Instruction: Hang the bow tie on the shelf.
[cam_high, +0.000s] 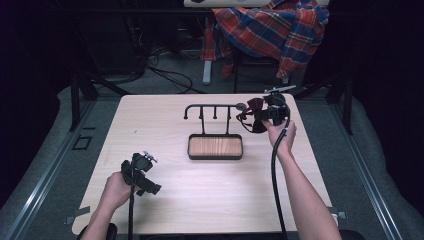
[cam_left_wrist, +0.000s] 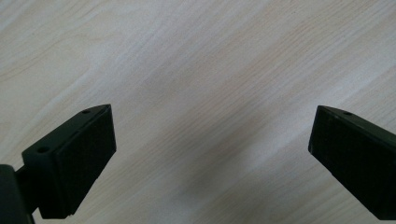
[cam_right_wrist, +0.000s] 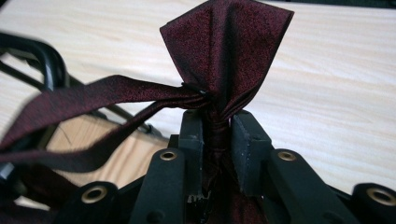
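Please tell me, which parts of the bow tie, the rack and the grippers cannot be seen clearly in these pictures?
- Bow tie: its lower wing is hidden behind the right gripper in the right gripper view; in the high view it is too small for detail.
- Bow tie strap: the left edge cuts it off, so its end is unseen.
- Rack: whether the strap touches its end cannot be told.
- Left gripper: its body lies below the frame.
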